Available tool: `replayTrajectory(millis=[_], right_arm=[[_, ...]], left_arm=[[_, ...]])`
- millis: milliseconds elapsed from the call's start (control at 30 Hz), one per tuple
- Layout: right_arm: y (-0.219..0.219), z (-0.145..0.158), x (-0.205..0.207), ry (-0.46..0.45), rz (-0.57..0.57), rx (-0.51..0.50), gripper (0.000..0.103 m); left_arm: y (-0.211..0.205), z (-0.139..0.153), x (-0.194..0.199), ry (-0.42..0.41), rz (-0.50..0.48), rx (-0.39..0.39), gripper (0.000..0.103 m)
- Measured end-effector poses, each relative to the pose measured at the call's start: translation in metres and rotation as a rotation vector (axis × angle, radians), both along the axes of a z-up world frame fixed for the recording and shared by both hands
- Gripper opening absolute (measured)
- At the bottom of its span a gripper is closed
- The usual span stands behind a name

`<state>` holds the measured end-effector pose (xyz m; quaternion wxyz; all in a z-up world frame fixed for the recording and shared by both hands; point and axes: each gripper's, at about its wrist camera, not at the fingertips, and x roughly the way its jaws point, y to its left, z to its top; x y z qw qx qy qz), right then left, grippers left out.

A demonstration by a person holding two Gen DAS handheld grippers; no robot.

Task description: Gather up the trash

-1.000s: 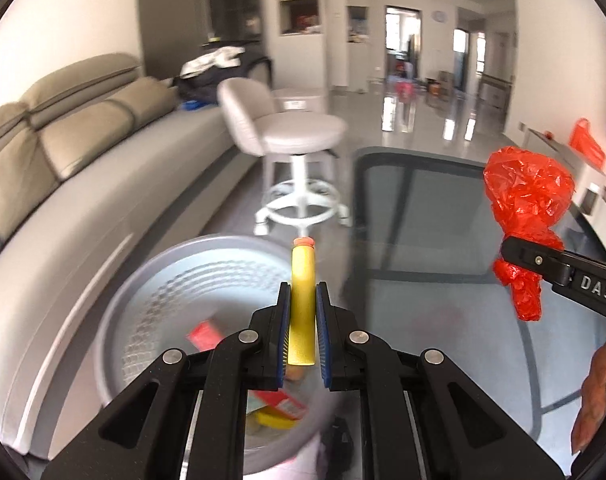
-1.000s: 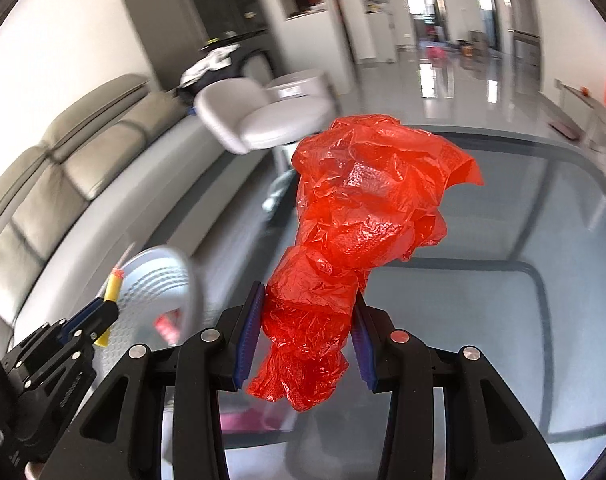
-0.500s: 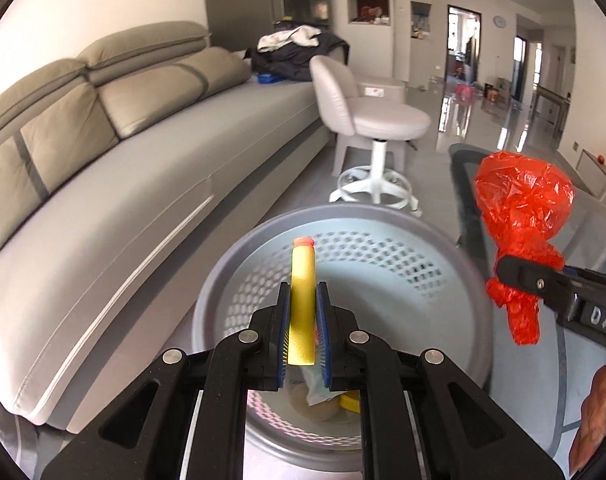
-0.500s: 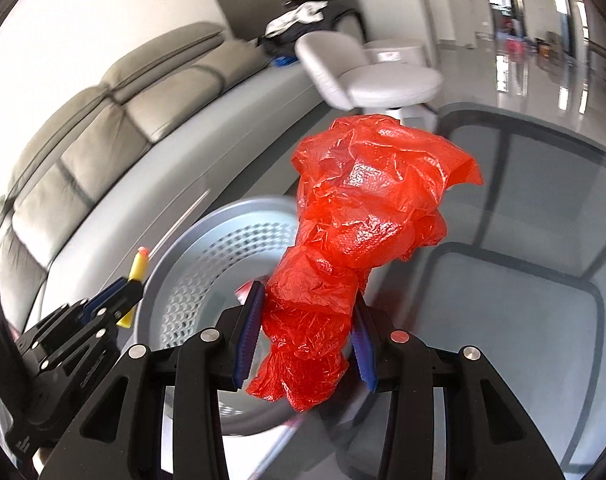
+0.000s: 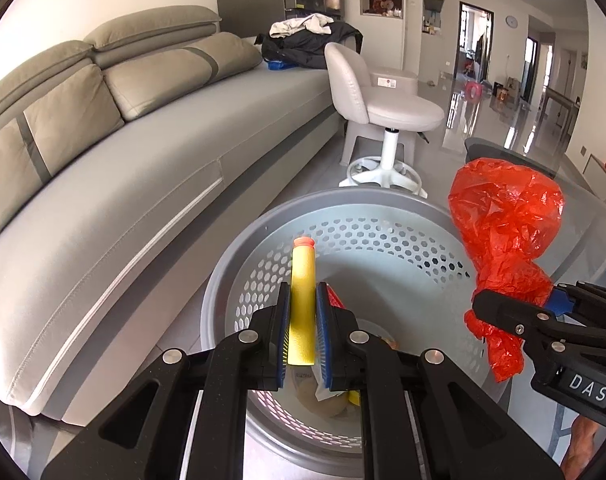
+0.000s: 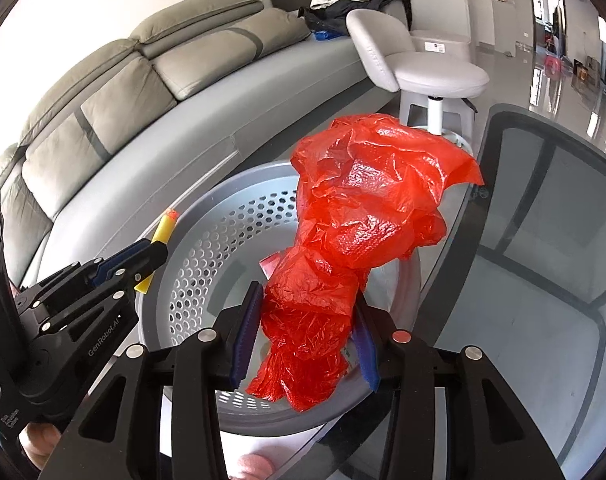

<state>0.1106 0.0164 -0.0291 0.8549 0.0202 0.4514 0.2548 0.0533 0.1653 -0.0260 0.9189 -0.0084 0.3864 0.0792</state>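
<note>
My left gripper is shut on a yellow foam dart with an orange tip and holds it over the grey perforated trash basket. The dart also shows in the right wrist view. My right gripper is shut on a crumpled red plastic bag and holds it over the basket near its right side. The bag also shows in the left wrist view. Some trash lies at the basket's bottom.
A grey sofa runs along the left. A white swivel stool stands behind the basket. A dark glass table lies to the right of the basket. Clothes are piled at the sofa's far end.
Both grippers have swung left from over the glass table to above the basket, each still holding its item. The basket now sits directly under both.
</note>
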Motion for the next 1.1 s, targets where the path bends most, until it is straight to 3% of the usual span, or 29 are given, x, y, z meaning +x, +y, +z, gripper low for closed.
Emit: replayTrajectory(millis=[267,433,567,667,833,1100], right_arm=[[0.006,-0.003,-0.003,-0.008,0.028,-0.029,0.046],[0.003,0.000,-0.005,-0.026,0.024,-0.017,0.072],[-0.001,0.004,-0.006,-0.043,0.005,-0.006,0.075],[-0.004,0.002,-0.005,-0.036,-0.006,0.001,0.075],[-0.004,0.003,-0.005,-0.039,-0.013,0.005,0.075],[-0.006,0.004,-0.006,-0.046,-0.020,0.010,0.075]], left_arm=[[0.002,0.000,0.000,0.002,0.017,-0.005,0.013],[0.002,0.002,-0.003,-0.011,0.028,0.012,0.014],[0.004,-0.001,-0.002,0.006,0.038,0.006,0.015],[0.005,0.000,-0.003,0.002,0.044,0.006,0.025],[0.006,0.004,-0.007,-0.028,0.055,0.017,0.057],[0.008,0.007,-0.009,-0.049,0.072,0.028,0.069]])
